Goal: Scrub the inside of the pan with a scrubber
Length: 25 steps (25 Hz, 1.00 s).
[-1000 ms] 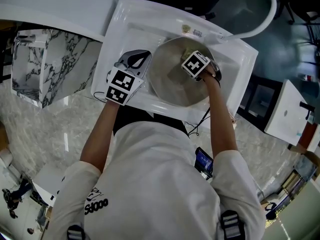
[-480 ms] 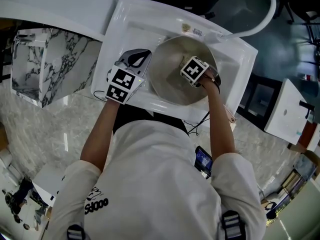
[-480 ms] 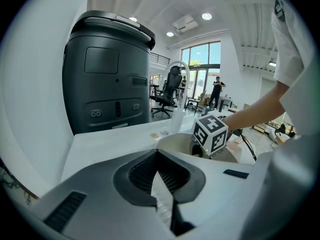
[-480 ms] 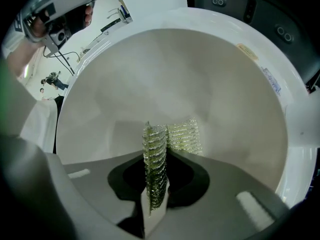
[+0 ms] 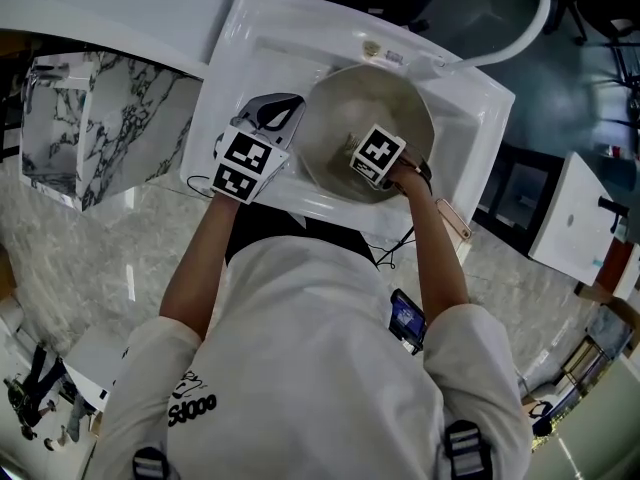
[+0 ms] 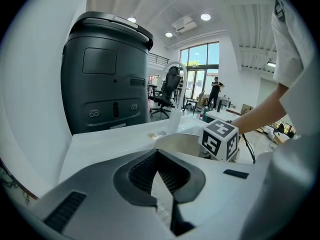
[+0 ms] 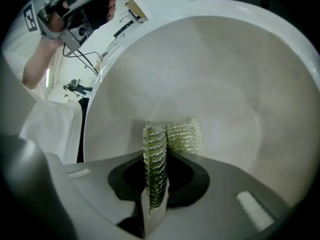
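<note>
Two grippers in play, only one working. R gripper (image 7: 156,174) is clamped on the scrubber (image 7: 170,139), a green-gold mesh pad pinched edge-on betw. its jaws, w/ the free end folded out and pressed to the pan's inner surface. Pan (image 5: 390,93) sits in the sink (image 5: 265,28), tilted a bit toward the person; in the head view the R gripper is down inside it, at the near side of the bowl.

L gripper (image 6: 160,174) sits at the sink's left side, just beside the pan rim. Its jaws are drawn together at the tips, and I see nothing held betw. them. It doesn't look to be bracing the pan.

Progress, as a guess: mid-scrub. Tool is picked up, in the pan and in contact, so setup is done. Pan inside looks pale and even, no obvious grime or suds, so can't say how much has been covered. Far wall and upper rim are likely left to do.
</note>
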Each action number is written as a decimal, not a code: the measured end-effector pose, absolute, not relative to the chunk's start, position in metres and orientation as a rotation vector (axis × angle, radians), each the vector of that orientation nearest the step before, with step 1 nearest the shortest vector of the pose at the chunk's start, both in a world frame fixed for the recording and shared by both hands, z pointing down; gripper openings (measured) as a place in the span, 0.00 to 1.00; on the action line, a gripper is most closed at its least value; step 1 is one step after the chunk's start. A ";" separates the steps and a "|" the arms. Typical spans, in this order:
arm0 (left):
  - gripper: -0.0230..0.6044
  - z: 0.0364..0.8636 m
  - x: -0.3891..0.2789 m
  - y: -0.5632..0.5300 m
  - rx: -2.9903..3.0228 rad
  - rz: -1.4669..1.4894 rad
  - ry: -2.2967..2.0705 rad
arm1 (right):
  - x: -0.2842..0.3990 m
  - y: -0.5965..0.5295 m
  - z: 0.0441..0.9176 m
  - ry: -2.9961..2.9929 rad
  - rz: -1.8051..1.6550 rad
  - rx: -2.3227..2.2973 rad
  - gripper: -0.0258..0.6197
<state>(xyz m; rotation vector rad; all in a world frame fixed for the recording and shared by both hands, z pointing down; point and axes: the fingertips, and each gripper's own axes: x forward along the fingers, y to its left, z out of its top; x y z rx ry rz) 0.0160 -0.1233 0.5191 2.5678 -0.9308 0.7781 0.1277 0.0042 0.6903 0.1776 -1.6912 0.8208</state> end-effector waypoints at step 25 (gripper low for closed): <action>0.04 0.516 0.013 -0.112 2.571 0.767 -0.933 | 0.077 0.057 0.630 -1.879 1.004 -0.319 0.15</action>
